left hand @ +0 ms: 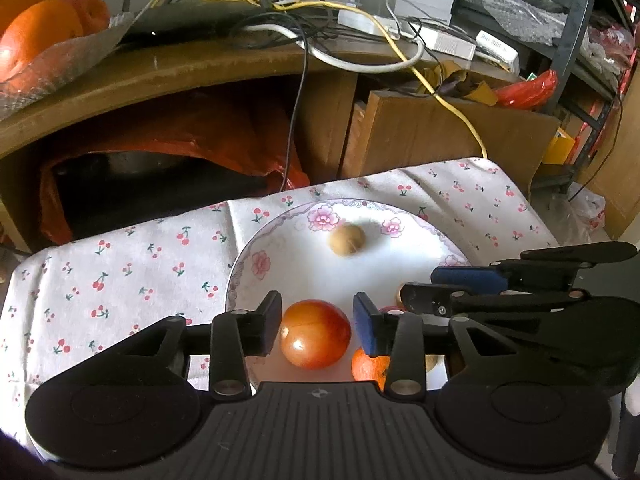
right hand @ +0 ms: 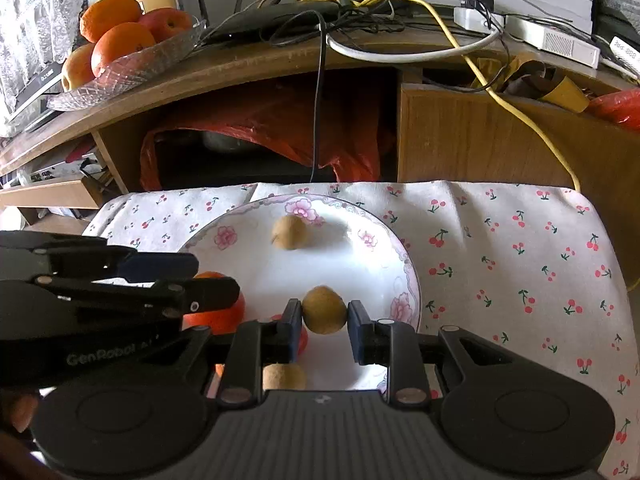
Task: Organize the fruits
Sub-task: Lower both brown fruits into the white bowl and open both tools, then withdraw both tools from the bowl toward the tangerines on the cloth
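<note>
A white plate with pink flowers (left hand: 256,264) (right hand: 400,300) lies on a cherry-print cloth. In the left wrist view, a red-orange fruit (left hand: 314,334) rests on the plate between the pads of my left gripper (left hand: 318,326), and a thin gap shows at the right pad. My right gripper (right hand: 324,322) is shut on a small brown fruit (right hand: 324,310) just above the plate. Another brown fruit (left hand: 347,240) (right hand: 289,232) lies at the plate's far side. A mandarin (left hand: 368,366) sits partly hidden behind the left gripper's right finger. A third brown fruit (right hand: 284,376) shows under the right gripper.
At the back left, a glass dish (right hand: 132,68) of oranges and apples stands on a wooden desk (right hand: 248,60) with tangled cables. A red plastic bag (right hand: 280,128) fills the space under the desk. The cloth (right hand: 520,260) spreads wide to the plate's right.
</note>
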Available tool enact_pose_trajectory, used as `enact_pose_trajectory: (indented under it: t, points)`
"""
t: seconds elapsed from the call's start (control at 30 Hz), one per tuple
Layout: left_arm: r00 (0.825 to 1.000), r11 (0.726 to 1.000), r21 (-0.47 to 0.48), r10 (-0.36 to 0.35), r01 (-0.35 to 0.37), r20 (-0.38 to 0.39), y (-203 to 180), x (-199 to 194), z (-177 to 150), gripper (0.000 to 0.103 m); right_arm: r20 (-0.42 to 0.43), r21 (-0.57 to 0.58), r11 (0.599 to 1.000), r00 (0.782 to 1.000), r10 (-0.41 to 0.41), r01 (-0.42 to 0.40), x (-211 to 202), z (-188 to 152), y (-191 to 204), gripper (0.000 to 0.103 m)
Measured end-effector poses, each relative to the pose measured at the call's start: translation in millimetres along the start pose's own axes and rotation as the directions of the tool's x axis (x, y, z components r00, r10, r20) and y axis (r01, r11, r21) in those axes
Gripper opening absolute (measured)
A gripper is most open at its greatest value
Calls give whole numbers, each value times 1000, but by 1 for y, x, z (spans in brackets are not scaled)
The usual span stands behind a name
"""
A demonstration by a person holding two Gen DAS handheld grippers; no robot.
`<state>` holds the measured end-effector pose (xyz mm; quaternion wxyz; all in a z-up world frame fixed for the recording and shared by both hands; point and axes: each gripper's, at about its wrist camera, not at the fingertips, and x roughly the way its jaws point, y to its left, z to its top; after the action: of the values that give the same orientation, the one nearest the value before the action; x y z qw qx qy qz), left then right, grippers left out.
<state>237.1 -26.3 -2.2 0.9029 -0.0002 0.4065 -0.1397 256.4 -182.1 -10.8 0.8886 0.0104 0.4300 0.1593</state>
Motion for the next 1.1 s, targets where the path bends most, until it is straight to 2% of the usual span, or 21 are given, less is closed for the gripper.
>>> enact_pose_trajectory:
  t: [0.13, 0.47, 1.1]
  points:
    - [1000, 1000, 1, 3, -3, 13, 1, -9, 1, 57, 25, -3, 1000, 1000, 0, 0, -8, 3, 2, 25]
    - [1000, 1000, 9, 1, -1, 30, 3, -37, -10, 59, 56, 8, 1000, 998, -26, 25, -33, 2, 6, 25]
    - [999, 999, 34, -21, 22, -29, 8, -81, -68, 64, -29, -62, 998, 1000, 12, -14, -67, -57, 53, 25]
